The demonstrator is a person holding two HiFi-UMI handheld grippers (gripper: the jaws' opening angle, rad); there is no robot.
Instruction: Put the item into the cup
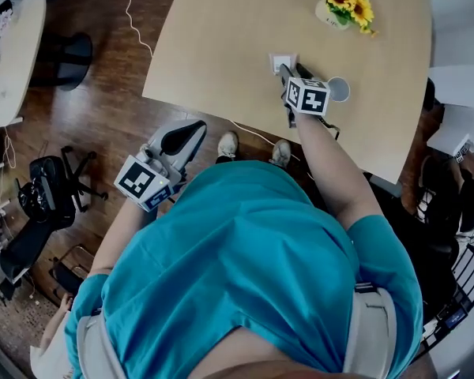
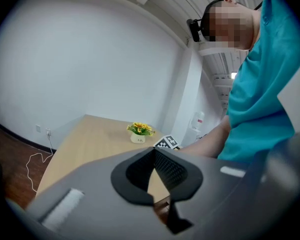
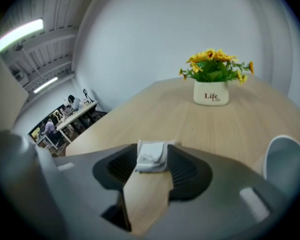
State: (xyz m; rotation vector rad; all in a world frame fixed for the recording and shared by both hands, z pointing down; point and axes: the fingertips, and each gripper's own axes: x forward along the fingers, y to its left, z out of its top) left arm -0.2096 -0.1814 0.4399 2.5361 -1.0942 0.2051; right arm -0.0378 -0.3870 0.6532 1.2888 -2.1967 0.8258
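entry: grasp stage, item not yet taken.
right gripper (image 1: 289, 71): jaws spread wide, straddling the white folded item (image 3: 151, 157) at their tips; pads look clear of it.
item: lying on the wooden table (image 1: 221, 46), outside the cup.
cup (image 1: 339, 89): near the gripper's right side, upright, mouth open.
left gripper (image 2: 153, 151): tips pinched together, empty, held off the table.
next move, judged: close on the item, lift, carry right over the cup mouth, let go.
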